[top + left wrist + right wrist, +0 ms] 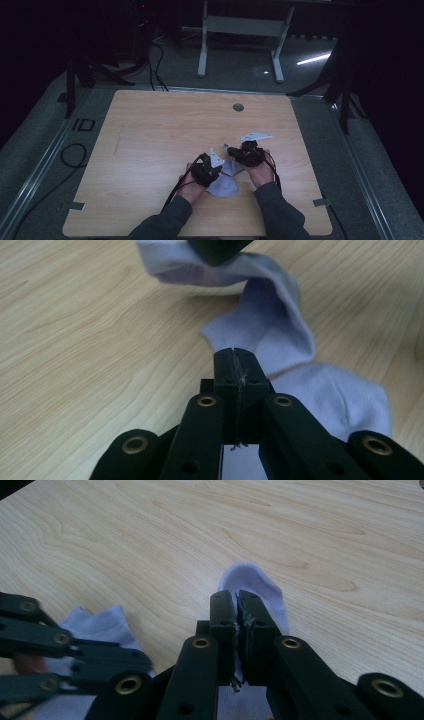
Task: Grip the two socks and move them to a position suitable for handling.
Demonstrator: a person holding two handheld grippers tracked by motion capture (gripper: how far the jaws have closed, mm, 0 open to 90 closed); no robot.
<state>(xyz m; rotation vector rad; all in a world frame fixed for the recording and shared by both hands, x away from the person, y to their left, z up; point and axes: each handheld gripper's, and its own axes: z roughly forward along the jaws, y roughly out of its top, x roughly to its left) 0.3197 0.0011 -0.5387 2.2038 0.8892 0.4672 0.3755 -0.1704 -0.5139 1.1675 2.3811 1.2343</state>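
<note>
While the person's grey sleeves (pixel 165 222) come in from the near edge of the worktop (pixel 150 150), both hands meet a little right of its middle, close to that near edge. The left hand (pixel 189 187) carries the left gripper (pixel 206 172). In the left gripper view its two black jaws are pressed together, and the lavender sock (pixel 280 335) passes under their tips; a bit of cloth shows behind the jaws, so it seems clenched on the sock, but the contact itself is hidden.

Just beside it, the right hand (pixel 261 172) carries the right gripper (pixel 245 154). In the right gripper view its jaws are closed on a fold of the same sock (pixel 255 587), whose rounded end stands up just beyond the tips. A grey three-cornered plate (pixel 256 136) sits on top of this gripper, and black cables trail from both grippers back along the forearms.

The sock (pixel 225 185) lies crumpled between the two grippers, partly flat on the pale wood and partly lifted and twisted.

Farther away, the worktop has a small round grommet (pixel 238 107) near its far edge. Behind it, on the grey floor (pixel 240 65), stand the white legs of another table (pixel 240 30), with dark stands (pixel 345 95) and black cables (pixel 155 65) at the sides. The room around is dark.
</note>
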